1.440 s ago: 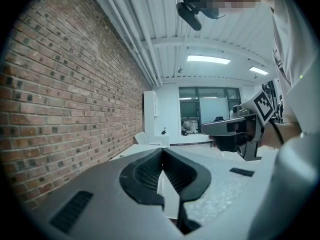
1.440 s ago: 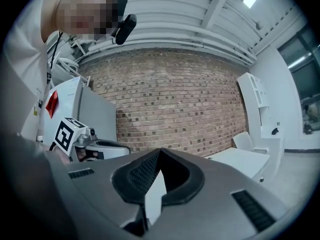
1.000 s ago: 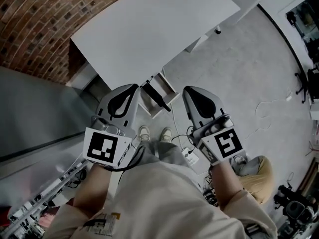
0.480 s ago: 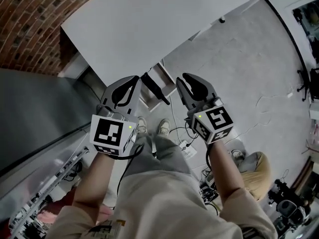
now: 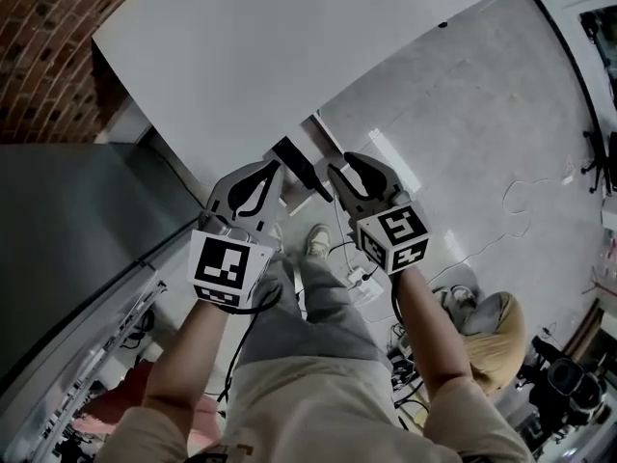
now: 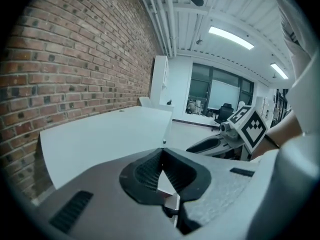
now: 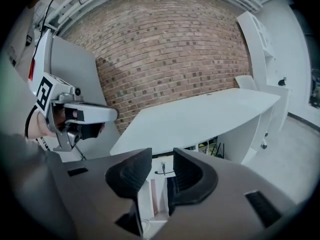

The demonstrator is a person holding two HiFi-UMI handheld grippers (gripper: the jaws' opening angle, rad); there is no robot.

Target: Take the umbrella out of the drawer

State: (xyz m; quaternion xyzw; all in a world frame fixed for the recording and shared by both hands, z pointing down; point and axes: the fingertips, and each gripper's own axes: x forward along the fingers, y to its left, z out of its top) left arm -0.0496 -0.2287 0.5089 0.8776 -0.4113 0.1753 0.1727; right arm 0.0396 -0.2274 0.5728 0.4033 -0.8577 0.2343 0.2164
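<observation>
A black folded umbrella (image 5: 300,166) sticks out of the open white drawer (image 5: 321,139) under the white table (image 5: 289,46). My left gripper (image 5: 274,166) hangs just left of the umbrella, its fingertips touching and nothing held; in its own view the left gripper (image 6: 161,152) reads as shut. My right gripper (image 5: 340,165) is just right of the umbrella. The right gripper's (image 7: 162,156) jaws are opening, with only the drawer showing through the gap. Neither gripper touches the umbrella.
A brick wall (image 5: 39,56) runs behind the table and a grey partition (image 5: 67,220) stands at the left. The person's legs and shoes (image 5: 316,241) are below the drawer. Cables and a power strip (image 5: 361,285) lie on the grey floor beside a tan bag (image 5: 501,331).
Both grippers have come down toward the drawer and now flank the umbrella. The right jaws, shut before, have parted. The left jaws remain shut.
</observation>
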